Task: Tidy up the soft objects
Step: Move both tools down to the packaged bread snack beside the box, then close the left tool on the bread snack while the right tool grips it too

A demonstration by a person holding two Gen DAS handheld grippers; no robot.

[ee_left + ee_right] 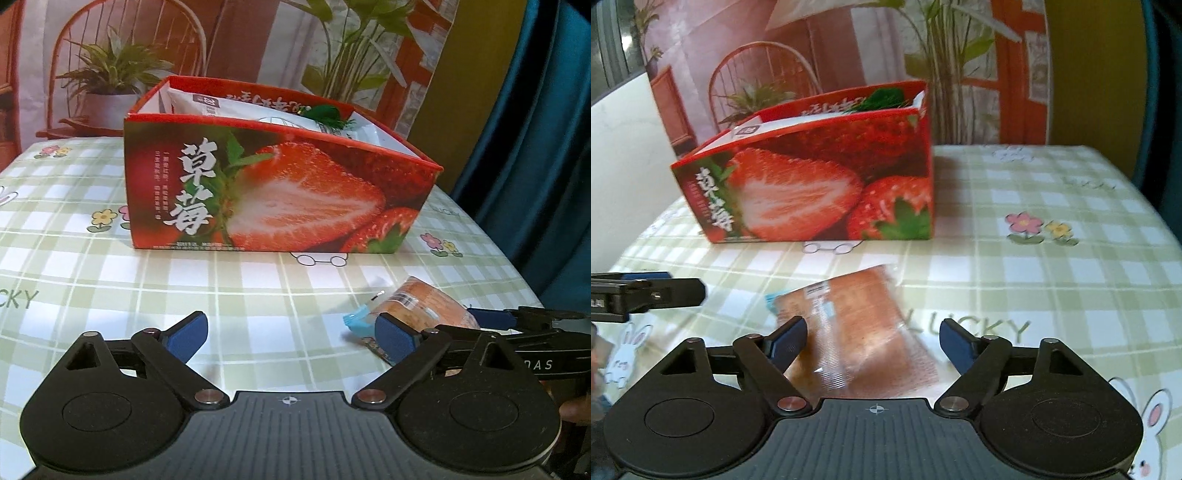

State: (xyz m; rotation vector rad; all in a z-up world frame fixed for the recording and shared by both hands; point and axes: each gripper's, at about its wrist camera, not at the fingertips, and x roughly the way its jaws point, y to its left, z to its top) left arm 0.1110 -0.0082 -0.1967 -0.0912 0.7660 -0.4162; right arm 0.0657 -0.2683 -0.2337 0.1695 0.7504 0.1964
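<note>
Blue-padded right tongs (873,341) stand spread around a wrapped bread packet (857,332) lying on the checked counter (1052,295), pads not pressing it. Left tongs (291,338) gape over bare cloth, beside the packet. Beyond stands the strawberry box (280,192), holding white packets (207,105).

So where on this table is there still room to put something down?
Bare cloth lies right of the strawberry box, around the flower print, and left of it. It is crowded in front, where the wrapped bread sits between both grippers.
</note>
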